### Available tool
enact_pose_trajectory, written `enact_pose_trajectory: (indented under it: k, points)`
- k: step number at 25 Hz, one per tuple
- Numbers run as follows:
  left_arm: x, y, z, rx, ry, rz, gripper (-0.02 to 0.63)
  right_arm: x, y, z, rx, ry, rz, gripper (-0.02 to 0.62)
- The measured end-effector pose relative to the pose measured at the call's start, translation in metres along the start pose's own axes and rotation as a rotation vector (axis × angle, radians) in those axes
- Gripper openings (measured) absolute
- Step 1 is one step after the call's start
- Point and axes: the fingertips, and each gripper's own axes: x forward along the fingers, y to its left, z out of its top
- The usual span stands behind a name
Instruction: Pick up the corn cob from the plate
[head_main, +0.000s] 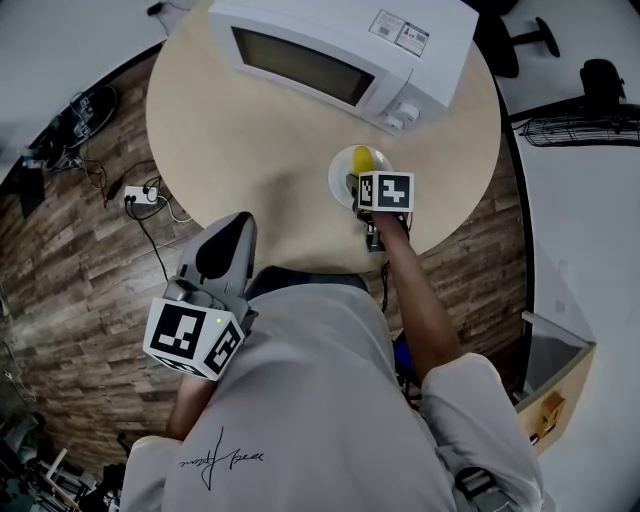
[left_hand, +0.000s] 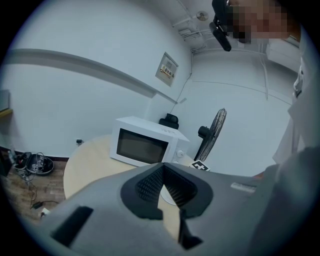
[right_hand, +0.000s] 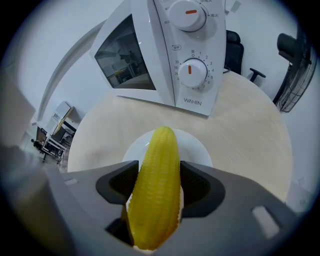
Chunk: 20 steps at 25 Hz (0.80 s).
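Note:
A yellow corn cob (right_hand: 157, 190) sits lengthwise between the jaws of my right gripper (right_hand: 157, 182), which is shut on it. Its tip points toward the microwave. Under it lies the white plate (right_hand: 200, 150); whether the cob still touches the plate I cannot tell. From the head view, the right gripper (head_main: 368, 192) is over the plate (head_main: 342, 170) near the table's right front edge, with a bit of corn (head_main: 362, 160) showing. My left gripper (head_main: 240, 222) hangs at the table's front edge, shut and empty; its closed jaws (left_hand: 162, 167) point at the microwave.
A white microwave (head_main: 340, 50) stands at the back of the round wooden table (head_main: 250, 150), just beyond the plate, its dials (right_hand: 192, 72) close to the corn's tip. A standing fan (left_hand: 212, 132) is off the table to the right. Cables and a power strip (head_main: 140, 195) lie on the floor at left.

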Motion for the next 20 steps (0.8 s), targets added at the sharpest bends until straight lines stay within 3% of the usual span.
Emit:
enact_pose_trajectory:
  k: [20]
  points:
    - [-0.006,-0.008,0.002,0.014,-0.014,-0.021,-0.009,-0.015,0.002,-0.001,0.027,-0.034,0.028,0.273]
